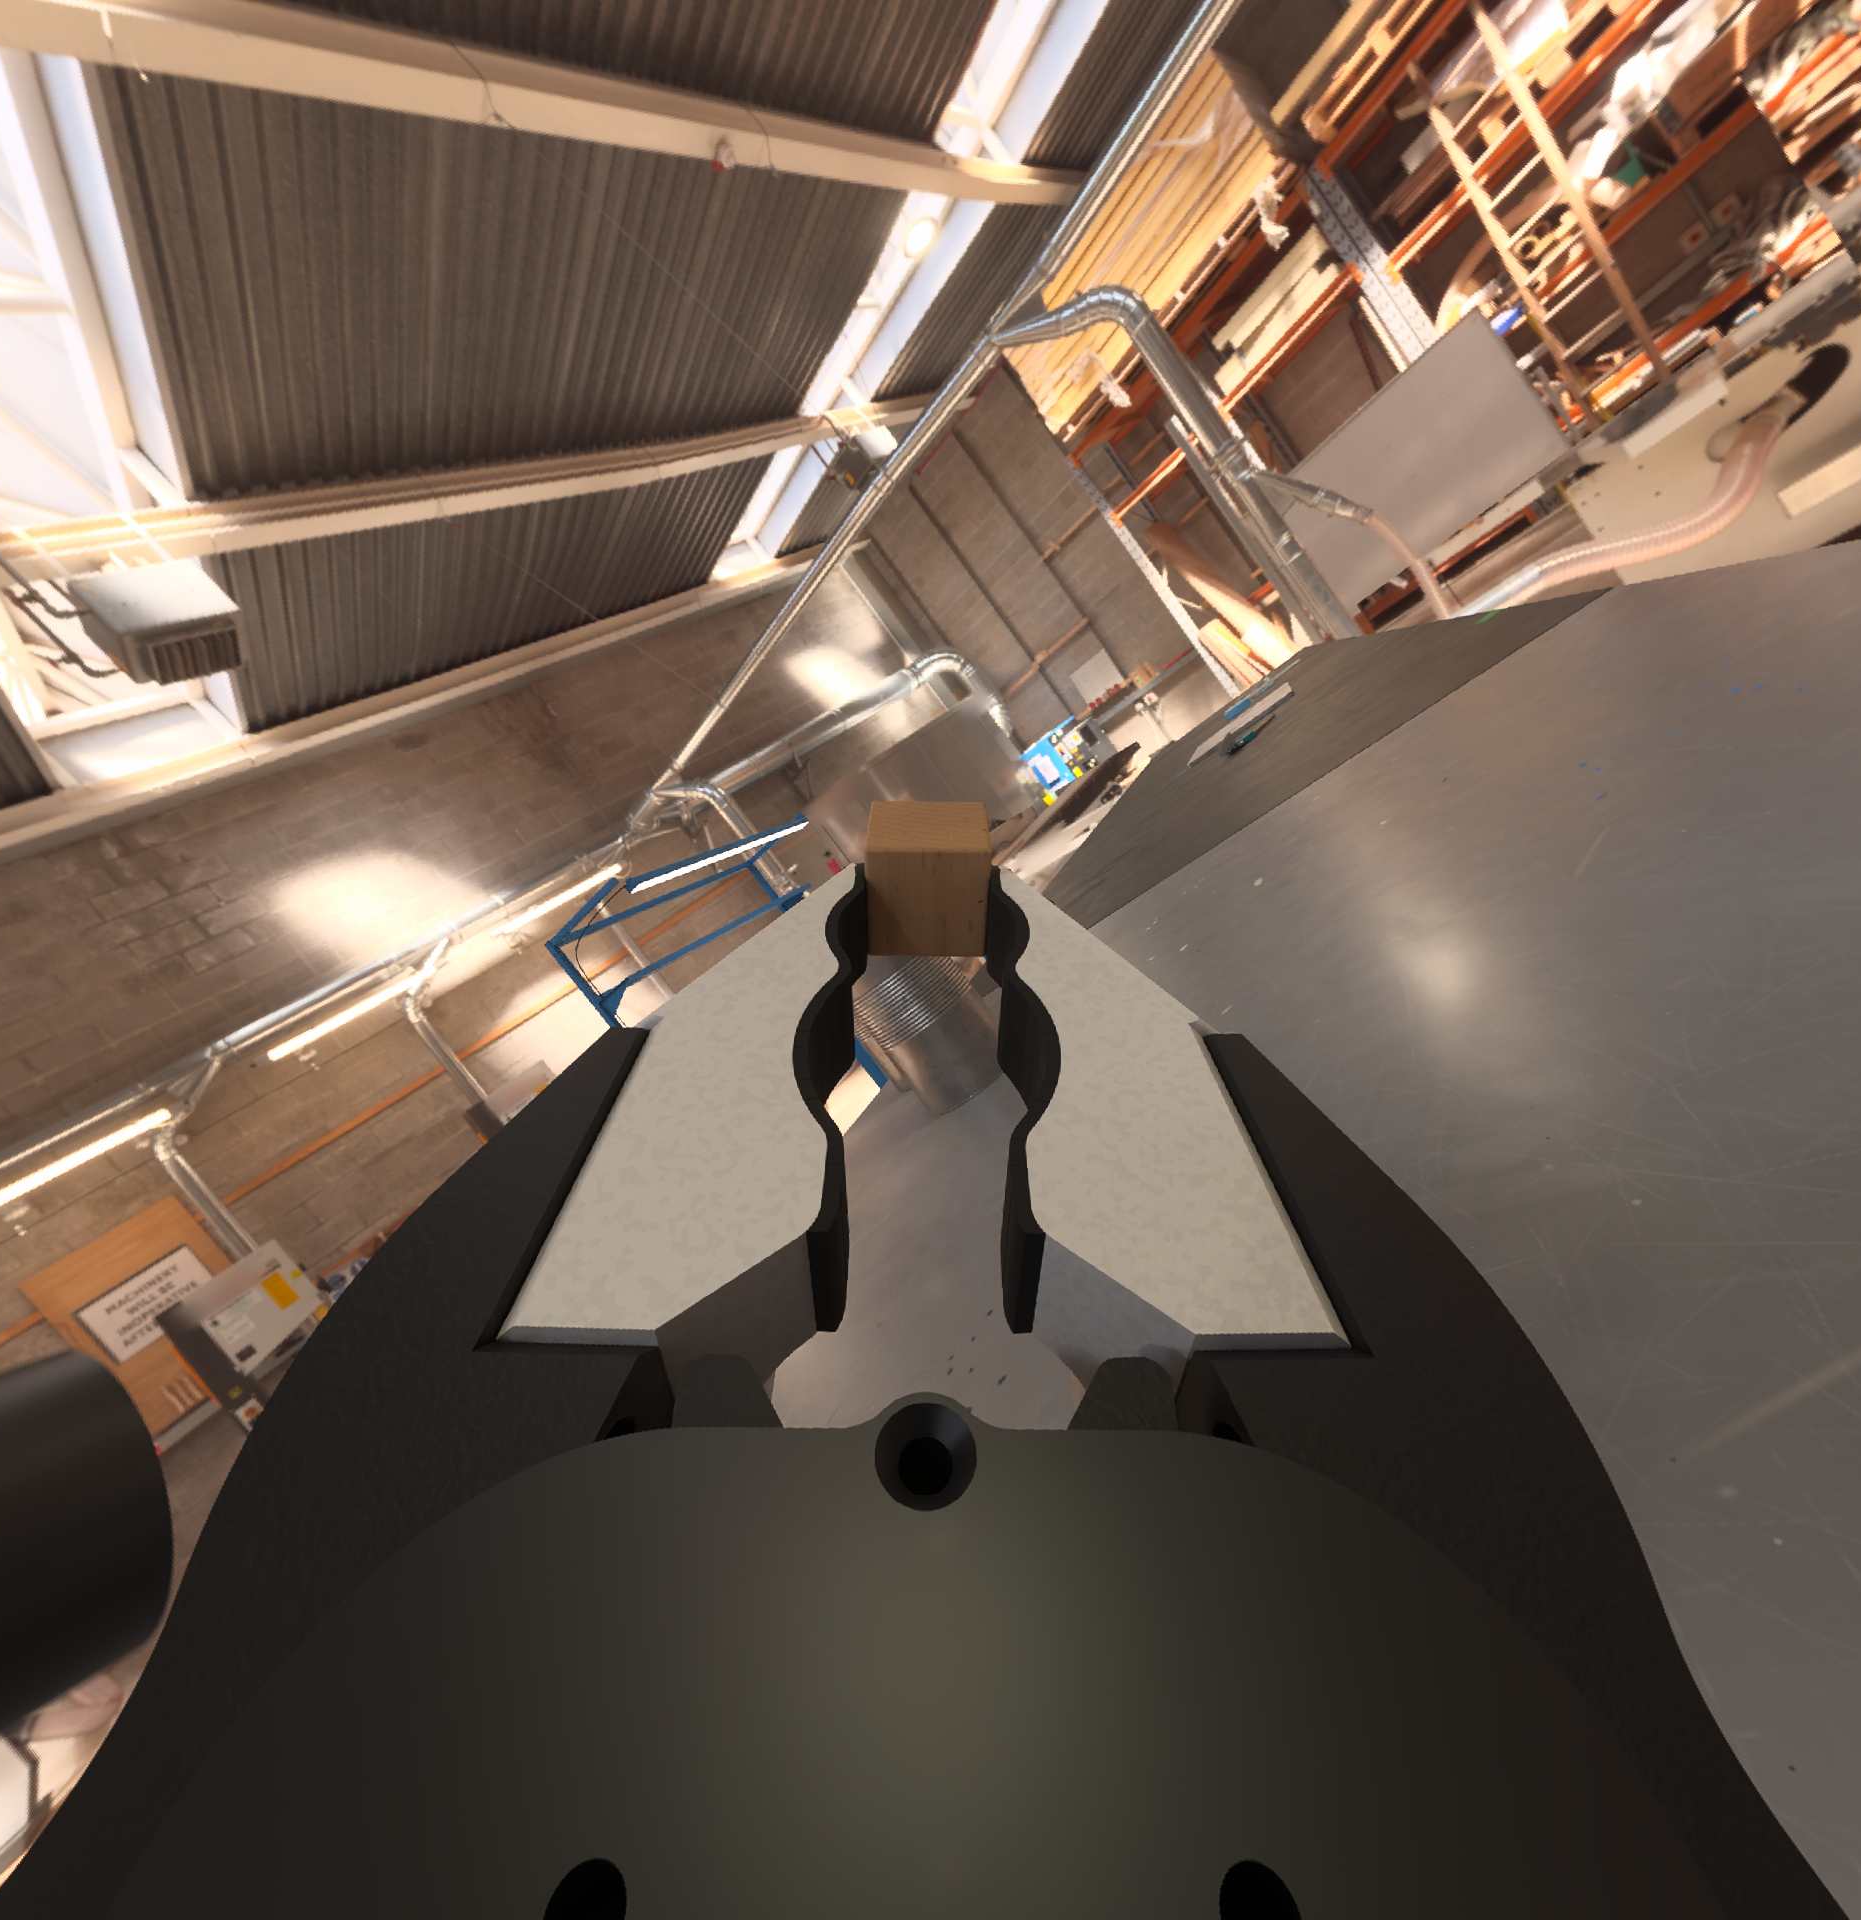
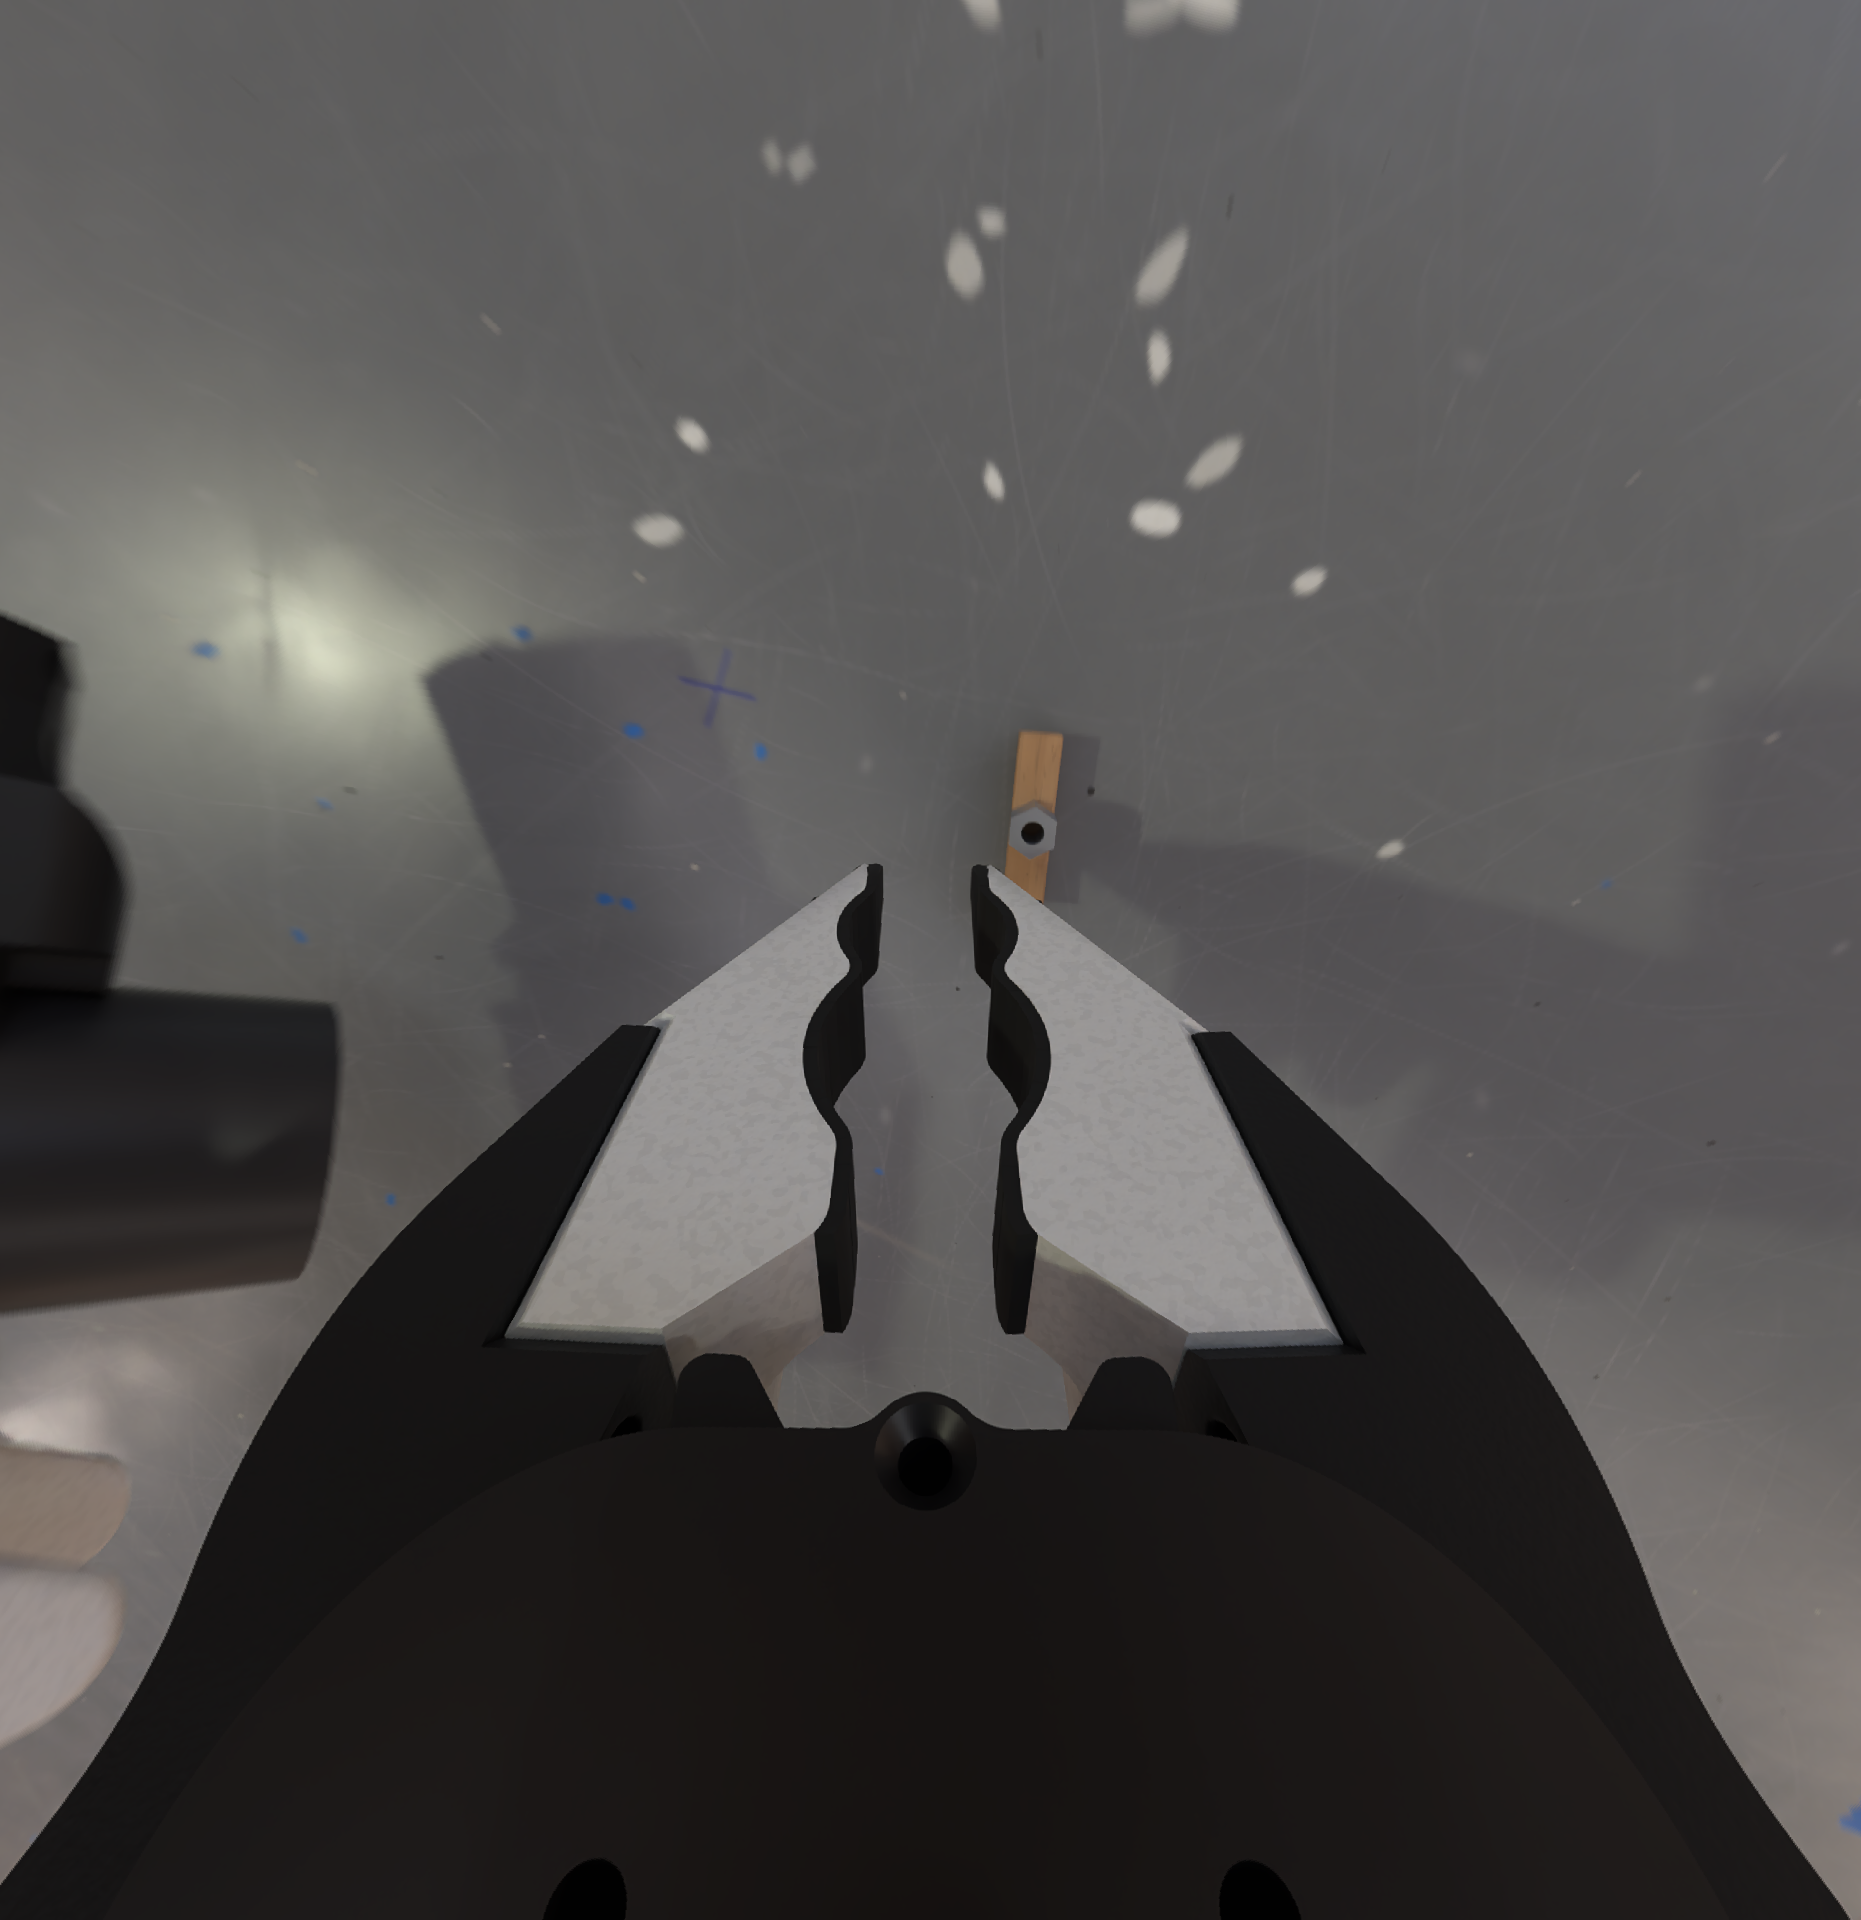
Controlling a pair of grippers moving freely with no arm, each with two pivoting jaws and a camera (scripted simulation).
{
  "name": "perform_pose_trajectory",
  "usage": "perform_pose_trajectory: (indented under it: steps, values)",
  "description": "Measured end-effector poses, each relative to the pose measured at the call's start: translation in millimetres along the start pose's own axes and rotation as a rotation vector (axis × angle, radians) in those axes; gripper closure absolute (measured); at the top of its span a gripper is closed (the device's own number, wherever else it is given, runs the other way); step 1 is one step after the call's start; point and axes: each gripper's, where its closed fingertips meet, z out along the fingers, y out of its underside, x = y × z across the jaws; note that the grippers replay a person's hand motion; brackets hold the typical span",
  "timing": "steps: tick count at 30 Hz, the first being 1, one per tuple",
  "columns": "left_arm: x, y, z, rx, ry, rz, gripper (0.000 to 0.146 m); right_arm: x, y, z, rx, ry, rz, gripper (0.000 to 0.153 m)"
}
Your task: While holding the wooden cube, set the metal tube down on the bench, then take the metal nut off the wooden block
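The right gripper (image 2: 924, 883), released and empty, points down at the desk (image 2: 386, 312); the metal nut (image 2: 1032, 831) on the wooden block (image 2: 1038, 774) lies just ahead-right of its tips. The left gripper (image 1: 926, 894) grasps the wooden cube (image 1: 926, 878).

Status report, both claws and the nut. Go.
Left claw shut on wooden cube; metal tube beyond it. Right claw open, empty. Metal nut on wooden block. Path clear.

Metal nut (image 2: 1032, 831) on wooden block (image 2: 1036, 805), on bench (image 2: 386, 416).
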Motion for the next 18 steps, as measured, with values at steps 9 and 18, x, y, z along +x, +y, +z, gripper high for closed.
perform_pose_trajectory:
  steps: [9,18]
  values:
    - [-1,2,1,-0.003,0.001,-0.016,0.125,21,11,29,-0.081,0.106,0.082,0.138]
    - [2,1,1,-0.001,0.013,-0.007,0.125,24,9,33,-0.095,0.169,-0.005,0.143]
